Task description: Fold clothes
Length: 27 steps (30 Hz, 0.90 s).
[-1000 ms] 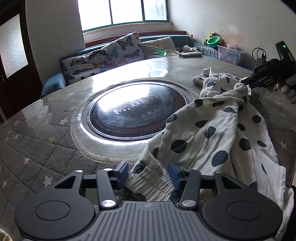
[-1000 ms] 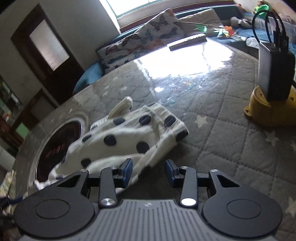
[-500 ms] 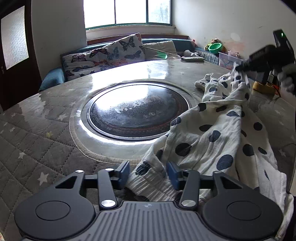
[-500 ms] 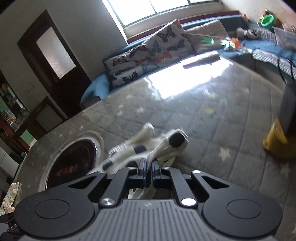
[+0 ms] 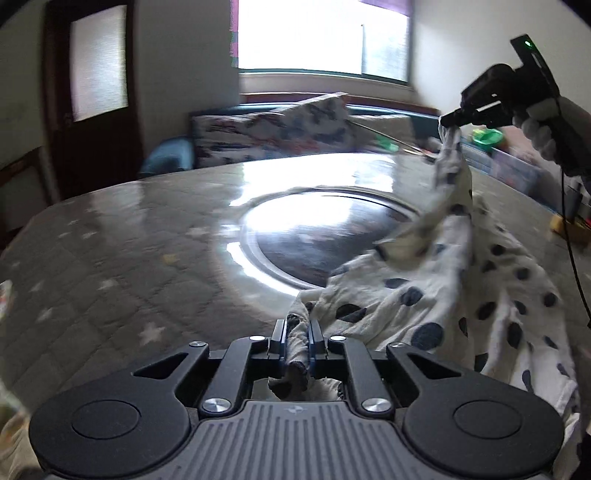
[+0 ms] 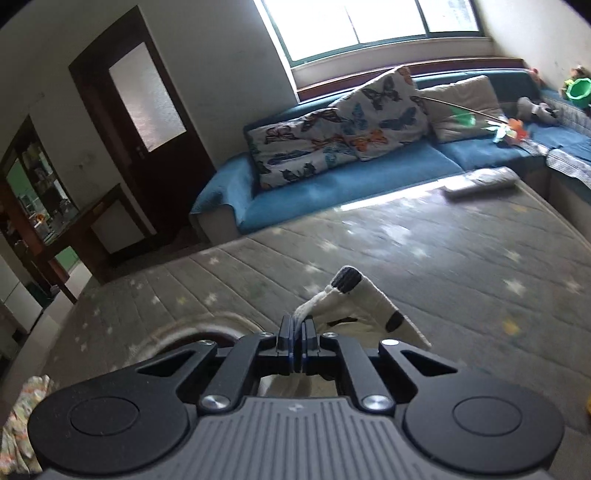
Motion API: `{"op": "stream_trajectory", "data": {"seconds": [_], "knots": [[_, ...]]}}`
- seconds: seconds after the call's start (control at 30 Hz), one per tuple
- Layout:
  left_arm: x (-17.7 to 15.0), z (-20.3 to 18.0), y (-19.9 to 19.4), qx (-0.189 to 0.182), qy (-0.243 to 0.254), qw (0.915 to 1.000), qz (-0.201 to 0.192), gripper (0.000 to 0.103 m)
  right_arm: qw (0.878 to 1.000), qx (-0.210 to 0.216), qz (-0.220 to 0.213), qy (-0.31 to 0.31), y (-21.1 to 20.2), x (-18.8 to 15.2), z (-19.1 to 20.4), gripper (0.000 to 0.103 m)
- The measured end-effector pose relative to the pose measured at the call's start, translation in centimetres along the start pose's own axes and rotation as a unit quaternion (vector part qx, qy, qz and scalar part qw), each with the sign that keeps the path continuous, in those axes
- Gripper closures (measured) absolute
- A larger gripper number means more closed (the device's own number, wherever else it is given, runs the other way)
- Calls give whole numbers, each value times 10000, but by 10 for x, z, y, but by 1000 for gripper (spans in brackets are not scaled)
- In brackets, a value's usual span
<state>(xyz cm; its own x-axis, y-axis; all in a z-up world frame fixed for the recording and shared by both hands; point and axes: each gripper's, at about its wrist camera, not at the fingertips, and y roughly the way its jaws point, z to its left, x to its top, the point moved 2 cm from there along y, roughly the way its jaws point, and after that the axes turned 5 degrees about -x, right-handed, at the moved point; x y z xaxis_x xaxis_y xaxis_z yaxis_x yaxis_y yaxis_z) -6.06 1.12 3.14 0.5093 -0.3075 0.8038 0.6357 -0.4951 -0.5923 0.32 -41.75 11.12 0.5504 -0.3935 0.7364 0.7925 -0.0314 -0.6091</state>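
The left gripper (image 5: 298,341) is clamped tight on a bunched edge of the spotted garment (image 5: 454,291), a thick wad of white cloth squeezed between its two pads. Its jaws have just been closing, and the cloth sits between them. From that pinch the garment spreads away to the right and rises, a cream-white fabric with dark round dots, hanging slack in the air and draping down toward the right edge of the left wrist view.

The right gripper (image 6: 296,334) is likewise closed on the garment (image 6: 364,306): a thin fold of white cloth is caught between its pads, and a ribbed cuff with a dark spot sticks up just beyond them. In the left wrist view the right gripper (image 5: 448,120) is held high at the upper right, gripped by a gloved hand (image 5: 543,129), with the garment's upper corner dangling from its tip.

Under the cloth lies the table (image 5: 122,258), covered in a grey quilted sheet with pale stars, and a round dark glass plate (image 5: 314,240) is set in its middle. Beyond the table stands a blue sofa (image 6: 332,184) carrying butterfly cushions (image 6: 332,133) beneath a bright window (image 6: 369,26). A dark wooden door (image 6: 140,122) stands to the left.
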Motion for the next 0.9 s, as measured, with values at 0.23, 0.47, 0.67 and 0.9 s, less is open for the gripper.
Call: {"op": "stream_trajectory", "data": {"seconds": [0.23,0.47,0.67,0.9], "knots": [[-14,24,-24,930,-776,9925,-165,91,9976,325,-10,-609,71,31,103,100],[-25,25,-33,1308,-690,9890,13,91,9832,1023,427,-1449,118,12,185,84],[-27,23,-38,1410,-756,9870,157,91,9803,526,541,-1825,104,4,157,79],[-36,10,-62,1633,-900,9819,327,91,9847,-311,731,-1552,78,-9,63,77]]}}
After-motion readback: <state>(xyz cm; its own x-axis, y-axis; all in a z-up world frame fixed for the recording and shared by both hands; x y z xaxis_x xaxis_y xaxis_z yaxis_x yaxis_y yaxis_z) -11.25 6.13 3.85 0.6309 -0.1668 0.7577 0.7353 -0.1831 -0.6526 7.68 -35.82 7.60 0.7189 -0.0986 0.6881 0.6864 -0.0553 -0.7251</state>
